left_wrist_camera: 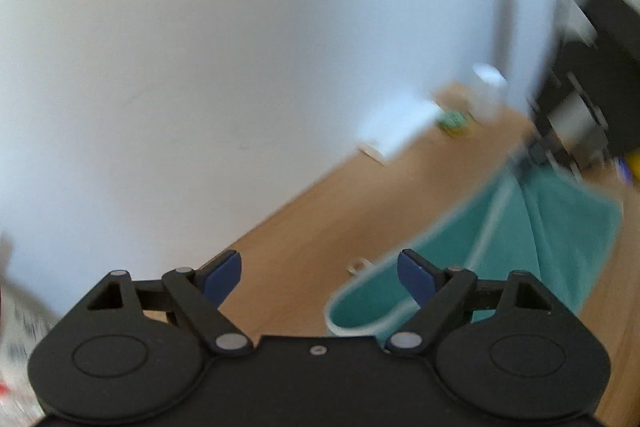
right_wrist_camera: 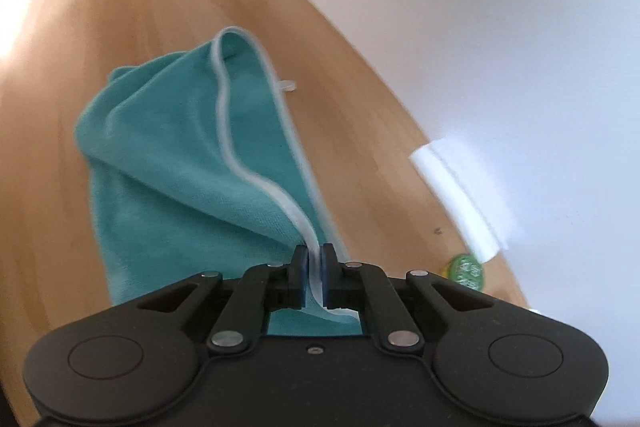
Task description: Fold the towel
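At the bench's near edge, right gripper (right_wrist_camera: 315,269) jaws clamped on the white hem of the one teal towel (right_wrist_camera: 180,163), mid-bench, half bunched. Left gripper (left_wrist_camera: 320,277) jaws wide, empty, just beside the towel's other end. Best: pinch the far corner, pull taut, lay hems flush. Far edge: one white block (right_wrist_camera: 460,195), one green lid (right_wrist_camera: 466,271).
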A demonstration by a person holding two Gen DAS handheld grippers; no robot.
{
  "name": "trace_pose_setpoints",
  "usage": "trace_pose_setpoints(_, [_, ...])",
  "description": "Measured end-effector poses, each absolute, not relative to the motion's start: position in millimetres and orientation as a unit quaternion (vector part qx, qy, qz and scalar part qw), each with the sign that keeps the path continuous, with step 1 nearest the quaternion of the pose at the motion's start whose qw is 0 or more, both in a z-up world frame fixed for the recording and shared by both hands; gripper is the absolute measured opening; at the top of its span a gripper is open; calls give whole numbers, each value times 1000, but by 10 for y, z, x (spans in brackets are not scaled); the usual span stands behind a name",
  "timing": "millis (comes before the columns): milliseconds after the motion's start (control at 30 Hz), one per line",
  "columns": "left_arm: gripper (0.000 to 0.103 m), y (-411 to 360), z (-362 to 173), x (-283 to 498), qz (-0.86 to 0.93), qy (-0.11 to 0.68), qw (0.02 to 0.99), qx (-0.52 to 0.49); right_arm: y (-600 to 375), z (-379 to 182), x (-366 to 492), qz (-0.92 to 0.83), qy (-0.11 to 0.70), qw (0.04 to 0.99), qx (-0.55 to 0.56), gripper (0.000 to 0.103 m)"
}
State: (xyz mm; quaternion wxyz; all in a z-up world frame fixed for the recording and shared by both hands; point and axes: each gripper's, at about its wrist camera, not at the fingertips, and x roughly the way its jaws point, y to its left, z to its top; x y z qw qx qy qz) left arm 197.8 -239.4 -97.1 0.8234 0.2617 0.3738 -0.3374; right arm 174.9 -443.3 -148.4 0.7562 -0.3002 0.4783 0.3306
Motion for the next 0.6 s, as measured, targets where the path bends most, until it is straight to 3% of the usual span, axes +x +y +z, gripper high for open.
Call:
trace_pose_setpoints(133, [85, -2473, -1041, 1972, -369, 408, 793, 262, -4446, -1541, 1780, 327, 478, 756, -304, 7])
trace_pose_setpoints(300, [65, -2569, -1105, 1962, -391, 413, 770, 290, -4462, -1595, 1737, 315, 484, 760, -299, 7])
trace_pose_setpoints(533, [54, -2733, -1297, 2040, -408, 442, 730, 326, -4420, -1608, 1627, 314, 481, 760, -304, 7])
trace_pose_setpoints(600, [39, -2764, -1363, 2036, -410, 454, 717, 335, -4409, -1618, 1601, 313, 481, 758, -311, 7])
